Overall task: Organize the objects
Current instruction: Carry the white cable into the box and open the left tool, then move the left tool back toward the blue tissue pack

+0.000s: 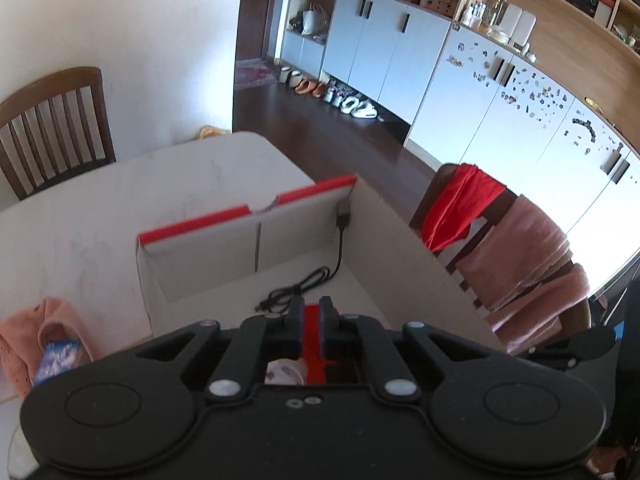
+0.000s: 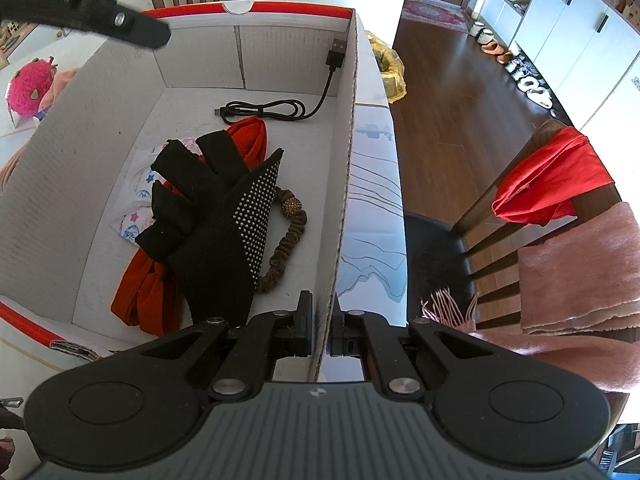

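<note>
On the box wall (image 2: 344,184) the right claw (image 2: 322,320) clamps — left claw (image 1: 309,320) clenched above a black cable (image 1: 312,280).

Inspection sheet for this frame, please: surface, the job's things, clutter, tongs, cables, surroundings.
Surface: pale table, partly bare.
Job's things: open cardboard box holds a studded black glove, red cloth, brown beaded band, star-print fabric.
Clutter: pink cloth and pink fuzzy toy on the table outside the box.
Tongs: right tongs shut on the box's right wall; left tongs shut, red behind the gap, hold unclear.
Cables: black USB cable coiled in the box.
Surroundings: chair draped with red and pink cloth, white cabinets, shoes.
</note>
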